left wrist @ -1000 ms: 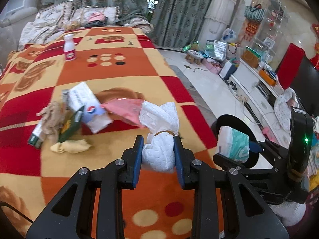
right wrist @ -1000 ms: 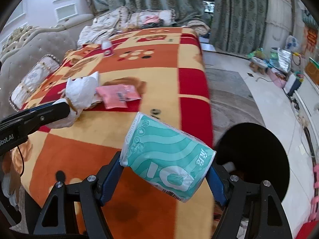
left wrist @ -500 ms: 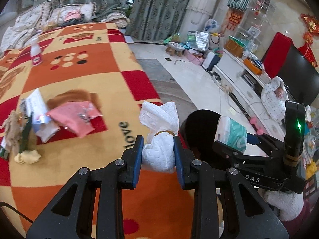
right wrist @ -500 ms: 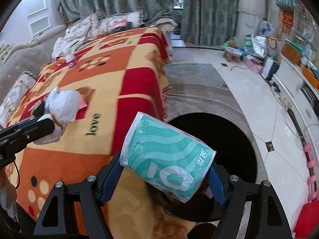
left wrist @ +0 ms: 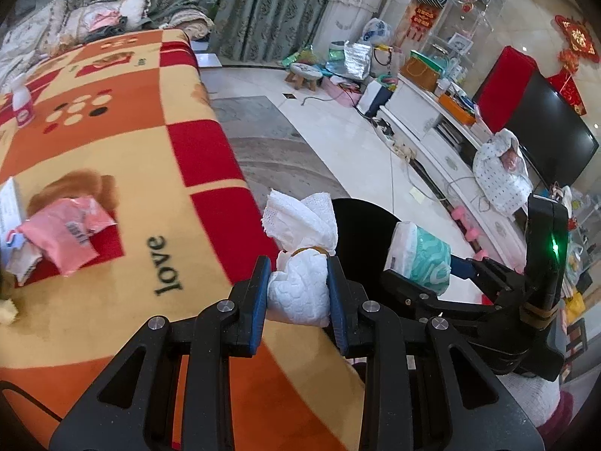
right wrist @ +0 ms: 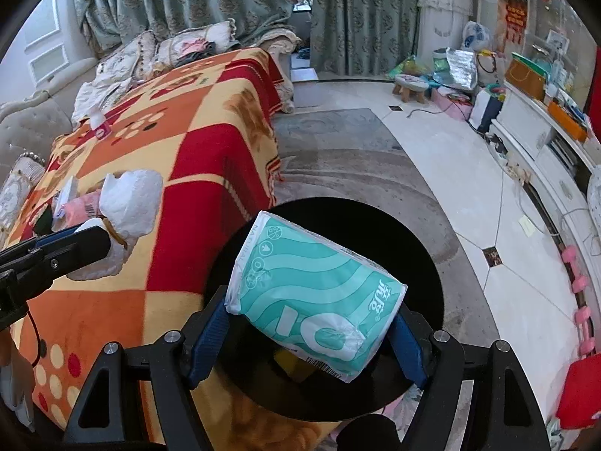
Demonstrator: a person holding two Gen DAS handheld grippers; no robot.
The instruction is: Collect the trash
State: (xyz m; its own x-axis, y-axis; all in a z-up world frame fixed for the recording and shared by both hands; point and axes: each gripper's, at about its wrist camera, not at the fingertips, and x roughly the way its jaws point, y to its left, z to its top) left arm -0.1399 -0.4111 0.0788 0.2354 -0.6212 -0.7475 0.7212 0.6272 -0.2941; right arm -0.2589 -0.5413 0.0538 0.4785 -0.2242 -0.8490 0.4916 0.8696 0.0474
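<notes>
A: Since the earlier frames both grippers have travelled off the blanket toward the black bin; a second ago the teal tissue pack (right wrist: 315,297) hung over orange and yellow cloth, and now it hangs over the bin's dark opening.

B: And the claw on it?

A: The right gripper (right wrist: 308,332) stands fairly wide, its blue pads pressed on the two ends of the pack, which sits tilted between them. In the left wrist view the same pack (left wrist: 420,259) shows at the right, over the black bin (left wrist: 360,221).

B: The other claw?

A: The left gripper (left wrist: 298,293) is nearly together, clamped on a white tissue wad (left wrist: 300,251) bound round the middle by a brownish band; the lower half is squeezed between the pads, the upper half flares out above them. It sits at the blanket's edge, just beside the bin's rim.

B: What remains on the cloth?

A: On the orange, red and yellow blanket (left wrist: 112,143) a pink wrapper (left wrist: 64,235) lies near the word "love", touching white paper scraps (left wrist: 11,206) at the left edge. A small white bottle (left wrist: 22,103) stands upright farther back, well apart. From the right wrist the bin (right wrist: 424,263) stands on the grey rug (right wrist: 338,143), against the draped blanket.
</notes>
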